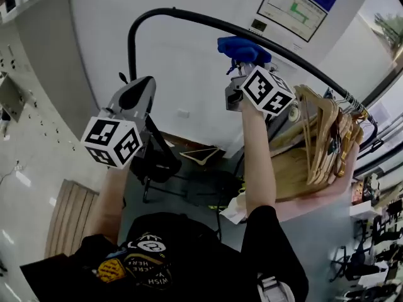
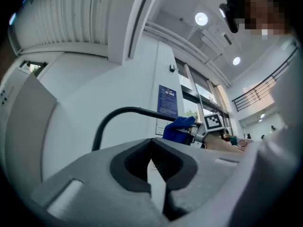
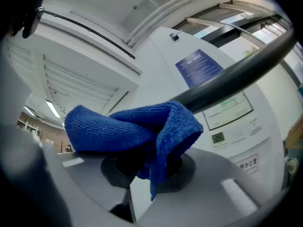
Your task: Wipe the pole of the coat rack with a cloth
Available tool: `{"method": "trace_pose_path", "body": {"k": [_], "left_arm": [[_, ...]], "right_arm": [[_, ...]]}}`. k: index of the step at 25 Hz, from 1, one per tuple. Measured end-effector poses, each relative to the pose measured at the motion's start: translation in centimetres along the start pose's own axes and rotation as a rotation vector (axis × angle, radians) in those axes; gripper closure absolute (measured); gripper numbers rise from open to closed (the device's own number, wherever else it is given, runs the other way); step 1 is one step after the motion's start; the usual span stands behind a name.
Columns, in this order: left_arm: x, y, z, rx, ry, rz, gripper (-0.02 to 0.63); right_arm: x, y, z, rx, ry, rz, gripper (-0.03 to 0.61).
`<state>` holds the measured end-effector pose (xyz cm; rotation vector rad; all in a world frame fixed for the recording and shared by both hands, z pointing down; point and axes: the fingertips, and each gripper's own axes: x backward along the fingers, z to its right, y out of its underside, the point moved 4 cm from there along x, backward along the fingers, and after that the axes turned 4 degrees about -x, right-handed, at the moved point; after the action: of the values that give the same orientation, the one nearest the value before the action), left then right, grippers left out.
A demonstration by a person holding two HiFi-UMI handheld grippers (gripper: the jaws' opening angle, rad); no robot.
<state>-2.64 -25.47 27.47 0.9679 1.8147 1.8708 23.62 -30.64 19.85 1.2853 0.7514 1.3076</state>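
The left hand-held gripper (image 2: 151,146), nearest, is raised with its jaws together and empty, just below the left bend of the black pole (image 1: 182,14). The right hand-held gripper (image 1: 241,67), arm stretched upward, clamps the blue cloth (image 1: 243,48) against the pole. Wiping looks mid-rail. The left bend and the stretch toward the wooden hangers (image 1: 321,131) at right probably remain.

One cloth (image 1: 242,48), one pole (image 1: 189,16), two tongs (image 2: 151,156) (image 3: 142,173)
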Motion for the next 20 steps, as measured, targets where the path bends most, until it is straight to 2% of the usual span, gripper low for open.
{"method": "trace_pose_path", "body": {"k": [5, 8, 10, 14, 20], "left_arm": [[5.4, -1.3, -5.0, -0.008, -0.159, 0.007, 0.611], [7.6, -2.1, -6.5, -0.024, -0.206, 0.009, 0.611], [8.2, -2.2, -6.8, -0.027, -0.213, 0.006, 0.611], [6.9, -1.6, -6.3, -0.015, -0.163, -0.013, 0.611], [0.4, -0.5, -1.6, 0.007, 0.029, -0.03, 0.611]], "right_arm": [[-5.9, 2.8, -6.8, -0.055, -0.143, -0.044, 0.52], [-8.8, 4.2, -10.6, -0.075, -0.215, -0.07, 0.518], [-9.3, 4.6, -11.2, -0.086, -0.222, -0.073, 0.518], [-7.5, 3.4, -9.1, -0.066, -0.166, -0.055, 0.518], [-1.1, 0.0, -0.8, -0.005, 0.018, -0.002, 0.517]]}}
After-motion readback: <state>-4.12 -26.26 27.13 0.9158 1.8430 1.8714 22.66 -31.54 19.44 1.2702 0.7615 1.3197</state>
